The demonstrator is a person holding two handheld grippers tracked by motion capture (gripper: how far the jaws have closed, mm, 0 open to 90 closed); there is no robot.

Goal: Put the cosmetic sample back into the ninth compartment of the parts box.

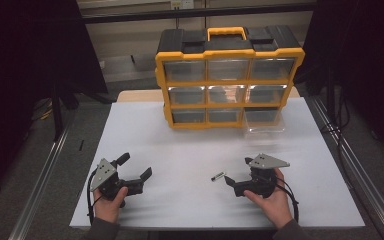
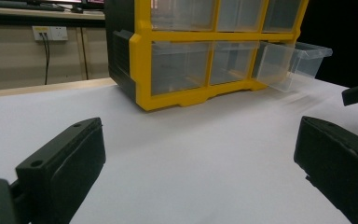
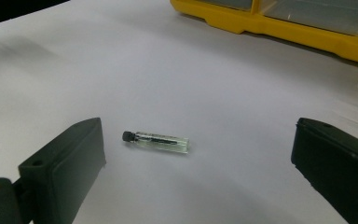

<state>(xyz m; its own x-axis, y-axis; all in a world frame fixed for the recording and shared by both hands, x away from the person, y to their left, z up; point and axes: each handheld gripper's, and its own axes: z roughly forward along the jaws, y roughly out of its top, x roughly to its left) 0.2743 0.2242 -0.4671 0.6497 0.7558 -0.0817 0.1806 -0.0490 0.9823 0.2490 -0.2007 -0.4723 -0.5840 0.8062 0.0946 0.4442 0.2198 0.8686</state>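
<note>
A small clear vial (image 1: 219, 175) with a black cap lies flat on the white table (image 1: 190, 145), just left of my right gripper (image 1: 239, 171). In the right gripper view the vial (image 3: 156, 141) lies a little ahead between the wide-apart jaws of the right gripper (image 3: 198, 158), nearer the left jaw and touching neither. My left gripper (image 1: 135, 166) rests open at the front left with nothing between its jaws; in its own view the left gripper (image 2: 198, 154) faces the yellow organizer (image 2: 191, 51).
The yellow and black organizer (image 1: 230, 75) with clear drawers stands upright at the table's back middle. Its bottom right drawer (image 1: 264, 120) is pulled out, and the drawer (image 2: 291, 63) looks hollow. Metal rails run along both table sides. Bare white surface lies between grippers and organizer.
</note>
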